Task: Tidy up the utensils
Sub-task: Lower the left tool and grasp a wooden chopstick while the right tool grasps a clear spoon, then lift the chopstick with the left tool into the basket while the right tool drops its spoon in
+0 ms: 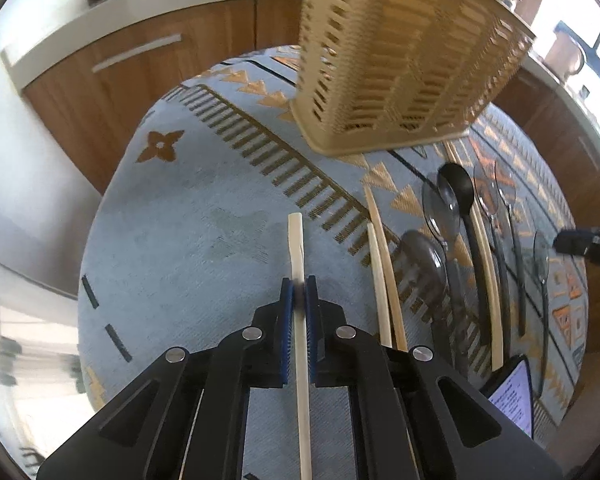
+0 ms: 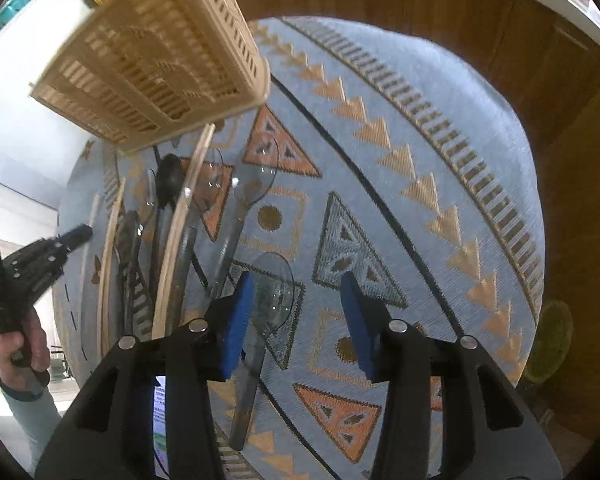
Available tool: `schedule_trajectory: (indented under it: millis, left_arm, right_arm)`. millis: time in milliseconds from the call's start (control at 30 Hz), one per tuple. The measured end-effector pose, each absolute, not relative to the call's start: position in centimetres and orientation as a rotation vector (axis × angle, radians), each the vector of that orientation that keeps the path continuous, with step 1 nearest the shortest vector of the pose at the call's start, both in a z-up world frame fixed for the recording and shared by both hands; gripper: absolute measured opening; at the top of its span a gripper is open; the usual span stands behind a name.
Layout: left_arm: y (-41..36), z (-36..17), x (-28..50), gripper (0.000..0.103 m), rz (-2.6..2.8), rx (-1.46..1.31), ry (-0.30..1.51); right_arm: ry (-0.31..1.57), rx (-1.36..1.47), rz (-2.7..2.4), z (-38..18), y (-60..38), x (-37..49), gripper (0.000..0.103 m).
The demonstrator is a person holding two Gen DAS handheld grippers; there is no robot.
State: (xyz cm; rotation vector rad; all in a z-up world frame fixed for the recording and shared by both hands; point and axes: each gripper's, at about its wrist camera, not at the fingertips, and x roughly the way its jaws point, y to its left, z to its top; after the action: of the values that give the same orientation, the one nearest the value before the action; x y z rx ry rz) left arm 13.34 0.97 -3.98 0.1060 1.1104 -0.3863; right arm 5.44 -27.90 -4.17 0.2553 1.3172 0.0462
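Clamped between the blue pads of the left hand-held gripper (image 1: 299, 294): one pale chopstick (image 1: 296, 248), long axis running straight out along the fingers, tip pointing far across the blue patterned cloth of the desk (image 1: 204, 208). Ahead and to the right of that tip, on the far side of the desk: the beige slotted utensil basket (image 1: 400, 60), upright, open top out of frame. Judged from this, a lift and a swing far-right toward the basket, then a tilt to bring the stick's long axis upright over the opening.

Right hand-held gripper (image 2: 298, 320) spread wide, holding nothing, poised above a clear plastic spoon (image 2: 274, 292), bowl far, handle near, roughly in line with the fingers. Left pad over the bowl's left edge; contact or not, cannot tell.

To the right of the held stick, still on the cloth: two more chopsticks (image 1: 384, 280), a black spoon (image 1: 458, 192), several clear spoons, all lying near-to-far and close together.

Left view alone: the grip on the stick. Right view alone: the left tool from outside, the person's hand (image 2: 18, 344) on its handle, and the spoon under the open pads. Basket nearer the left tool's path, blurred in both views.
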Motion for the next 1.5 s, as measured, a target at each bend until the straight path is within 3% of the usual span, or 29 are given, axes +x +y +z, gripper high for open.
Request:
schedule_trajectory:
  millis: [367, 467, 633, 933, 1200, 1367, 1500]
  left_arm:
    - [1.5, -2.6, 12.7, 0.004, -0.439, -0.022, 1.006]
    - [1.3, -1.7, 12.0, 0.004, -0.427, -0.026, 0.962]
    - [1.5, 0.8, 10.7, 0.004, -0.444, -0.062, 0.851]
    - [1.7, 10.8, 9.0, 0.004, -0.489, -0.183, 0.498]
    - [-1.6, 17.7, 11.6, 0.004, -0.451, -0.251, 0.179]
    - [-2.0, 17.8, 13.9, 0.004, -0.357, -0.312, 0.065]
    - [-2.0, 16.0, 15.9, 0.004, -0.276, -0.339, 0.036]
  right_arm:
    - [1.384, 0.101, -0.020, -6.1, -23.0, 6.0, 0.042]
    - [1.371, 0.033, -0.044, -6.5, -21.5, 6.2, 0.030]
    - [1.316, 0.042, -0.011, -5.6, -21.2, 5.6, 0.029]
    - [0.846, 0.056, 0.106, 6.8, -21.4, 3.3, 0.029]
    - [0.492, 0.134, 0.121, 16.4, -24.5, 7.2, 0.029]
    - [0.334, 0.141, 0.062, 18.1, -25.7, 10.3, 0.029]
    - [0.279, 0.110, -0.030, 16.1, -25.6, 12.8, 0.029]
